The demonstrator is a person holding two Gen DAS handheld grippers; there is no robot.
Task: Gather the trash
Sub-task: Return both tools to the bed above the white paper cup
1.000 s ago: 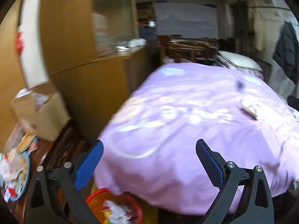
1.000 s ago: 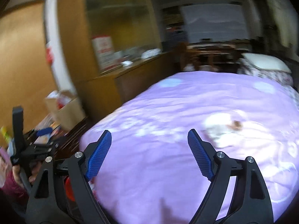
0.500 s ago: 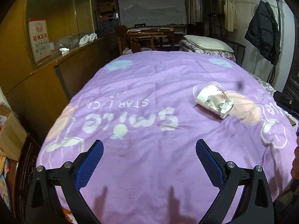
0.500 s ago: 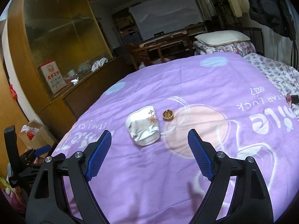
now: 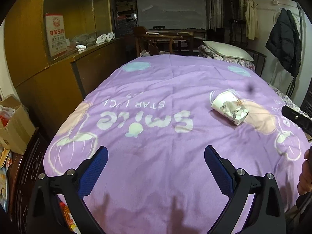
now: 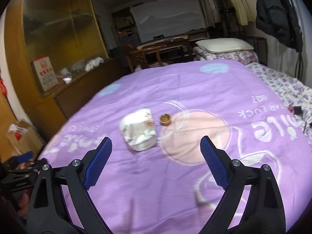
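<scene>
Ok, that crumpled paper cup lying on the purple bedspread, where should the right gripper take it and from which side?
Probably across the cup's middle, coming down from above and in front. It lies on its side, open crushed mouth toward the camera, so the right gripper's open fingers can straddle its rounded walls. Keep clear of the small brown piece just right of it.

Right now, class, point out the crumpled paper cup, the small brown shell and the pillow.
crumpled paper cup [image 6: 139, 129], right wrist view, its creased side
small brown shell [image 6: 165, 119], right wrist view, its top
pillow [image 6: 222, 45], right wrist view, its middle

Lived-in home bedroom, purple printed bedspread [image 5: 156, 101], pillow [image 5: 227, 50], hanging coat [image 5: 283, 42] (wooden cabinet [image 5: 48, 78] alongside)
</scene>
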